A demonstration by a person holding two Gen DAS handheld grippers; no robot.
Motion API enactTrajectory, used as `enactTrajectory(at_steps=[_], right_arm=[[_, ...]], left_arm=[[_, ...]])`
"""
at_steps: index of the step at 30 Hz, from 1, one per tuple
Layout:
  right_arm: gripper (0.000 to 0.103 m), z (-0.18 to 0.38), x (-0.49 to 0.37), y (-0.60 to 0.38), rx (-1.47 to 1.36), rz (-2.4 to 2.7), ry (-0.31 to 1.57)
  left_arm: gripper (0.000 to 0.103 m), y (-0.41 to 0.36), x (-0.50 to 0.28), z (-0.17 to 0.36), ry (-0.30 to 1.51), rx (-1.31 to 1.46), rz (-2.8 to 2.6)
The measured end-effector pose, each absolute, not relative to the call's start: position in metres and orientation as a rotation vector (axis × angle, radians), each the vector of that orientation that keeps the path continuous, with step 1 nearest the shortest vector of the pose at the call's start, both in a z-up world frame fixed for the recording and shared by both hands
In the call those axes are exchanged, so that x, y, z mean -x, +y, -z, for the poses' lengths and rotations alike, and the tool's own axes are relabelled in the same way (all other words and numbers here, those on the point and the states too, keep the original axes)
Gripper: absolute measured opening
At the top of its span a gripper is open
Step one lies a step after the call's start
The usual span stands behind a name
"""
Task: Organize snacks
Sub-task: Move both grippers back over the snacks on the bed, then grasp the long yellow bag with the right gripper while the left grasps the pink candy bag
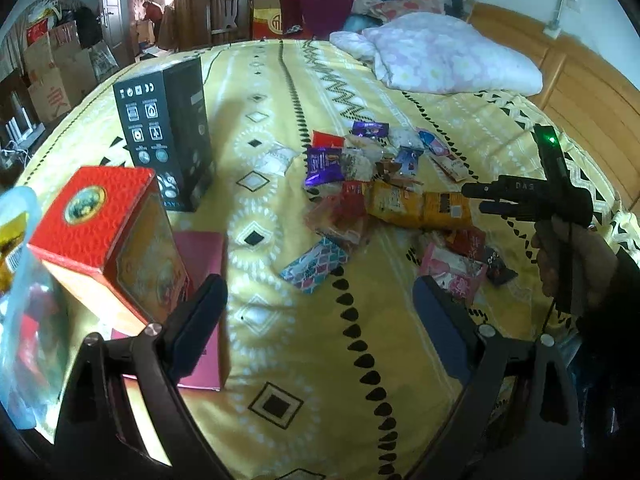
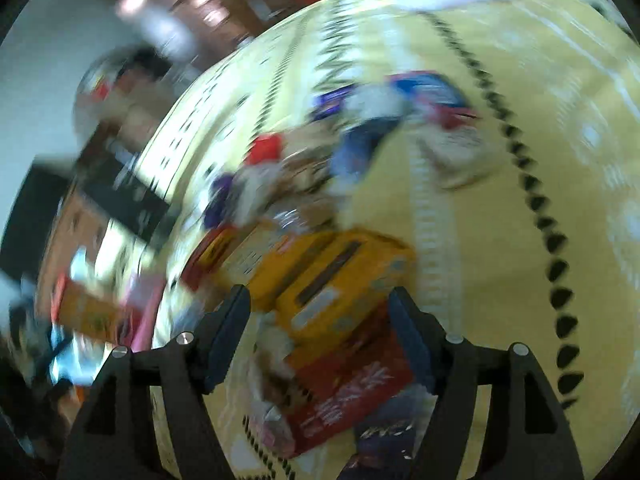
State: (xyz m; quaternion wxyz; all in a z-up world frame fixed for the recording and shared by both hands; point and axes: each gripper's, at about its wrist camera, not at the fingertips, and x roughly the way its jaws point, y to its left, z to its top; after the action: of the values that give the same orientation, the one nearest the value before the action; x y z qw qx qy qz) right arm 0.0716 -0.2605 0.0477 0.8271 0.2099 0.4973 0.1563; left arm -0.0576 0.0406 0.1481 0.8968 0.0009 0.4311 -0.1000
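A heap of snack packets [image 1: 380, 184] lies on the yellow patterned bedspread [image 1: 280, 340]; it includes a long yellow pack [image 1: 420, 206], purple packets [image 1: 322, 166], a pink packet [image 1: 454, 274] and a scale-patterned packet [image 1: 314, 264]. My left gripper [image 1: 320, 312] is open and empty, hovering short of the heap. My right gripper [image 2: 320, 320] is open above the yellow pack [image 2: 336, 280] and a red packet [image 2: 352, 396]; that view is motion-blurred. The right gripper also shows in the left wrist view [image 1: 500, 198], over the heap's right side.
A red and orange box [image 1: 112, 240] stands at the left beside a black box [image 1: 168, 132] and a flat pink box [image 1: 204, 256]. A clear plastic bag [image 1: 20, 300] is at the far left. A pink pillow [image 1: 448, 56] and wooden headboard [image 1: 580, 92] are beyond.
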Motion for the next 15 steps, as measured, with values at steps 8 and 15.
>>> enactTrajectory(at_steps=[8, 15], right_arm=[[0.088, -0.061, -0.084, -0.203, 0.334, -0.554, 1.146], [0.088, -0.059, -0.114, -0.268, -0.23, -0.61, 1.314]], left_arm=[[0.094, 0.044, 0.053, -0.136, 0.926, 0.035, 0.232], [0.094, 0.045, 0.052, -0.126, 0.951, 0.076, 0.259]])
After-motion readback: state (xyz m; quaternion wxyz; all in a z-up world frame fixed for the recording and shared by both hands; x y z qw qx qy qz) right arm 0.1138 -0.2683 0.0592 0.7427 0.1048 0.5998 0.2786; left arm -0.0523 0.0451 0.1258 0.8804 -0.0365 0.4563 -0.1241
